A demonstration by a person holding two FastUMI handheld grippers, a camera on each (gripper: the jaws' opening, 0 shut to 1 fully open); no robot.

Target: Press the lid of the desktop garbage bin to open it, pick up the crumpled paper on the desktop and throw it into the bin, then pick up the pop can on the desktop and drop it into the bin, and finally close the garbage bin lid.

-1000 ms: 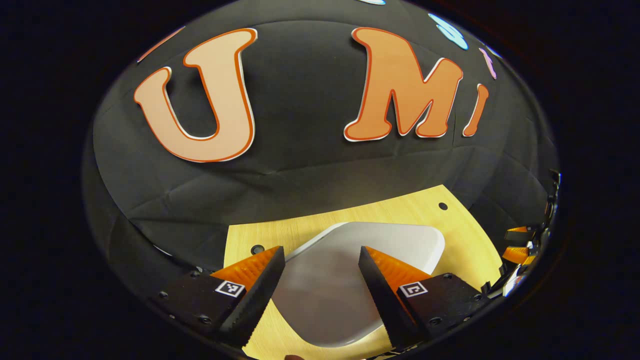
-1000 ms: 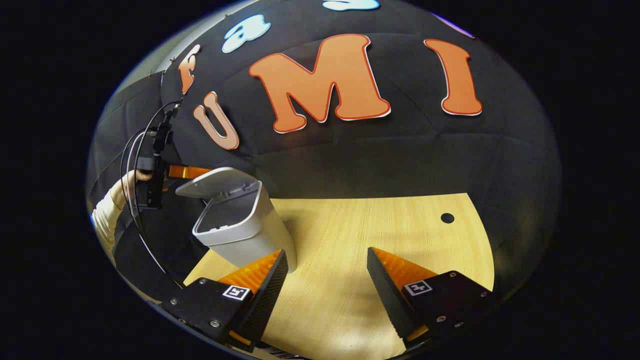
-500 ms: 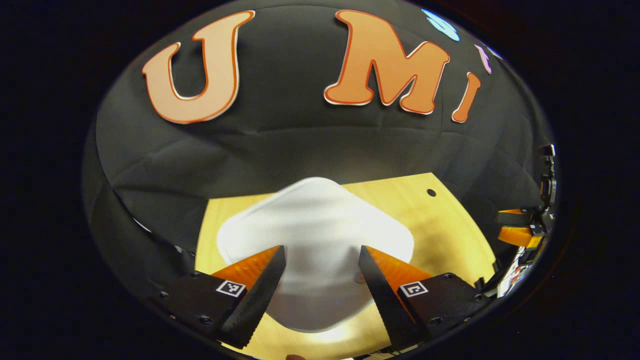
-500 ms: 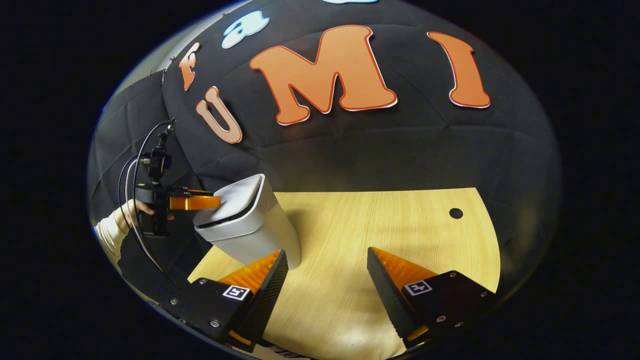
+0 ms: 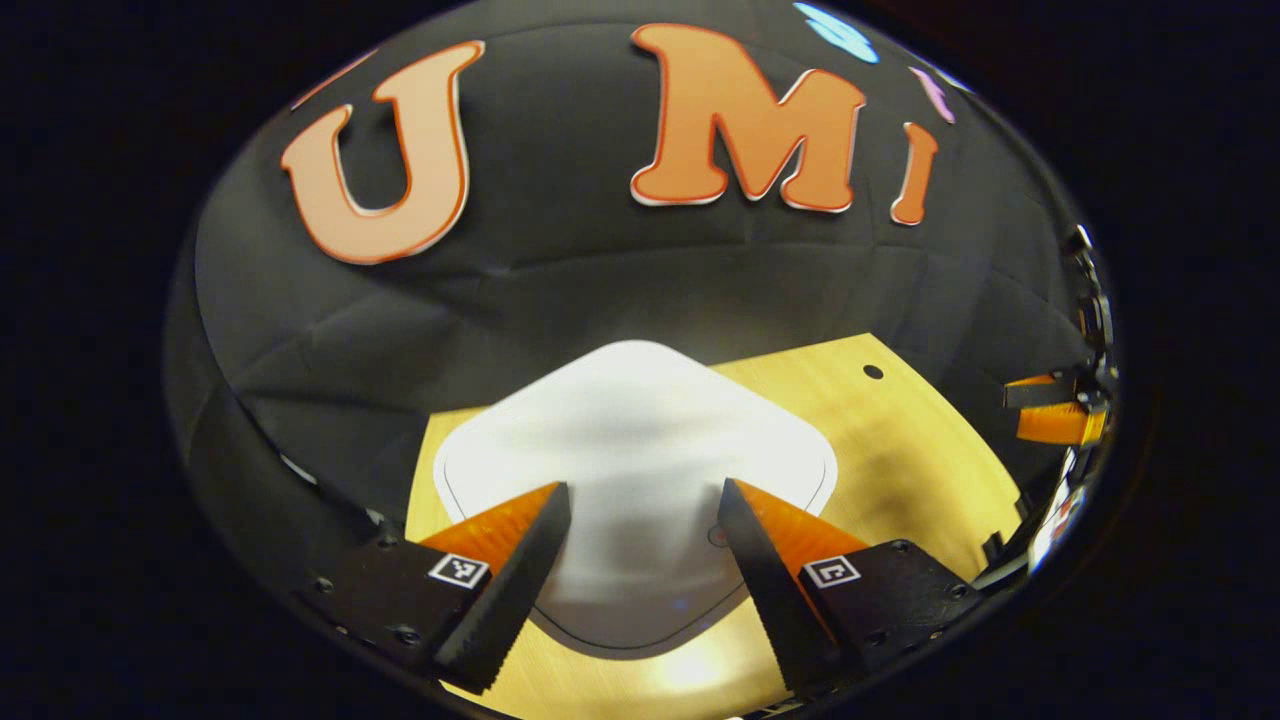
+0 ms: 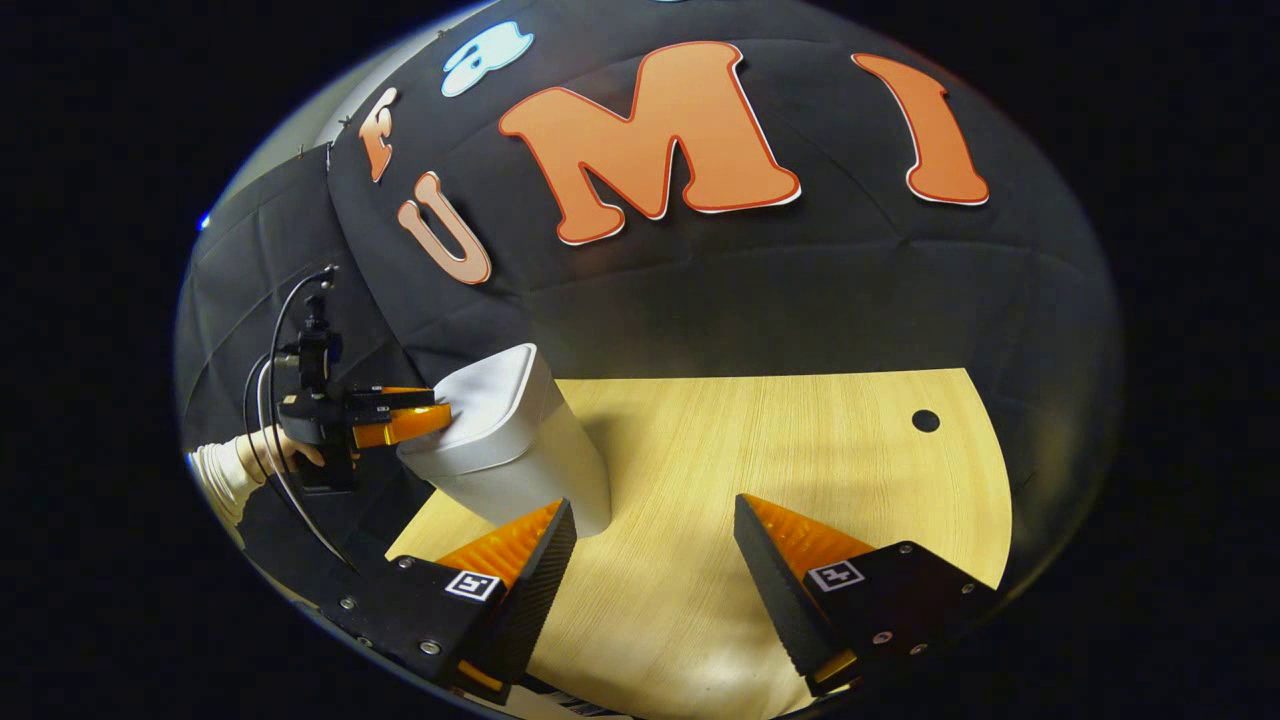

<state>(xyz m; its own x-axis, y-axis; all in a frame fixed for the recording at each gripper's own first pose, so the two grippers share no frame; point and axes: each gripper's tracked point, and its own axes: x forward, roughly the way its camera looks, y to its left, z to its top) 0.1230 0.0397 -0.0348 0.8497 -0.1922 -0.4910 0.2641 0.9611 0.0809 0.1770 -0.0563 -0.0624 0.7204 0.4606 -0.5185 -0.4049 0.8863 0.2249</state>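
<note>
Smooth matt plastic bin (image 6: 520, 450) and lid (image 5: 640, 450), pale wood-grain desktop (image 6: 800, 470), creased matt cloth wall (image 6: 800, 300).

This is a staged recording booth, more a lab set-up than a lived-in home. Black creased cloth (image 6: 800, 300) hangs as a wall beyond the right tool (image 6: 655, 565) and curves round its left side, closing in a pale wood-grain tabletop (image 6: 800, 450) with a round cable hole (image 6: 925, 420) ahead and to the right of that tool. To its left, a person's hand (image 6: 290, 450) holds the left tool (image 6: 425, 418), a cabled camera on its top, against a white desktop bin (image 6: 510, 440).
</note>
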